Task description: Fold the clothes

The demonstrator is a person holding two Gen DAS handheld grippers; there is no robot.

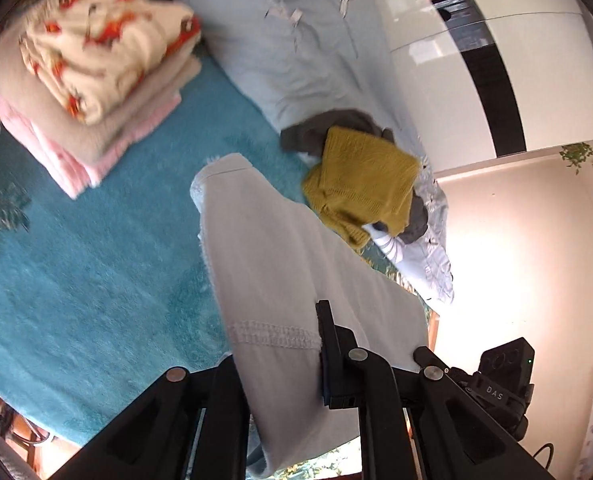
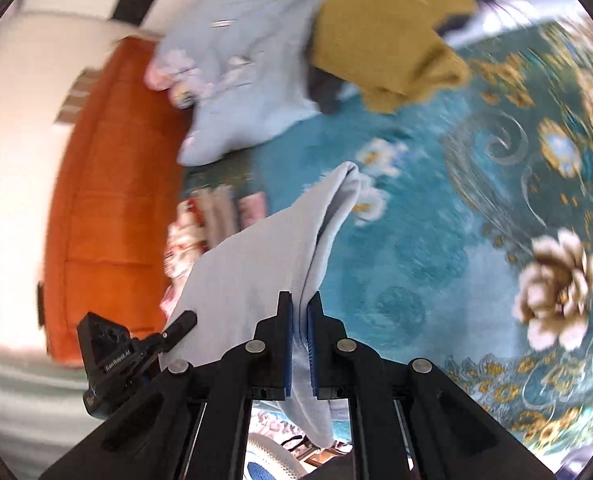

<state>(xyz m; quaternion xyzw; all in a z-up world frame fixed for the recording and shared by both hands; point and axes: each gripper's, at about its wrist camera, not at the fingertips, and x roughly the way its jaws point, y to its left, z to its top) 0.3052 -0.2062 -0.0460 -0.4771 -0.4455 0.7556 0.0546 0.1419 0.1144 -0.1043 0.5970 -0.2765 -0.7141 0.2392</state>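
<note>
A pale grey-blue garment (image 1: 288,264) hangs between both grippers above the teal bed cover (image 1: 96,264). My left gripper (image 1: 296,344) is shut on its edge; the cloth drapes over and hides the left finger. My right gripper (image 2: 299,320) is shut on the same garment (image 2: 264,264), which rises in a fold ahead of the blue pads (image 2: 313,344). A mustard knit sweater (image 1: 360,184) lies on a dark grey garment (image 1: 320,128) at the bed's far side, and shows in the right wrist view (image 2: 392,28).
A stack of folded clothes (image 1: 92,76), floral on top, pink below, sits on the cover at the left. A light blue quilt (image 1: 296,48) lies behind. An orange headboard (image 2: 108,208) and white wardrobe (image 1: 476,60) border the bed. The cover has a floral pattern (image 2: 552,280).
</note>
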